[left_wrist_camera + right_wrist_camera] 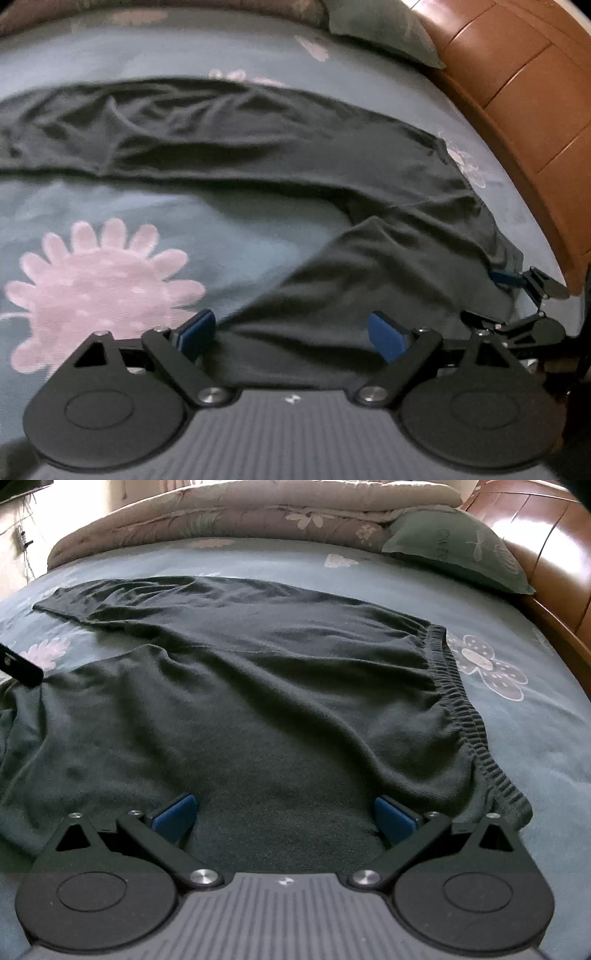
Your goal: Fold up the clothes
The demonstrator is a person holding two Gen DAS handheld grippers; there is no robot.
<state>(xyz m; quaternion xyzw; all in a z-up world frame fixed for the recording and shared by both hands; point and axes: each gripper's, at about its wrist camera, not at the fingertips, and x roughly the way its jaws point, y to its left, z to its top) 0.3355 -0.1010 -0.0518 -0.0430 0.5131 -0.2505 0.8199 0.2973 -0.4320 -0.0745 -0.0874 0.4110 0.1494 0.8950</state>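
Blue bedsheet (535, 738) with pink flowers covers the bed under your work. On it lie the dark trousers (258, 686), spread out flat, with the stretchy waistband (461, 701) off past your right gripper's right finger. One leg runs far ahead of the fingers and to the left; the other leg comes back toward you on the left side.

Your right gripper (284, 818) hangs over the seat of the trousers. Its blue fingers (173, 818) are spread wide, and dark cloth shows between them, but they pinch nothing.

Your left gripper (291, 334) is over the near leg. Its blue fingers (386, 336) are spread wide too, with the leg's cloth between them and nothing squeezed. A big pink flower (99, 288) sits just left of its left finger.

Farther ahead are a green pillow (458, 550), a folded quilt (240, 517) and a brown wooden headboard (546, 546).
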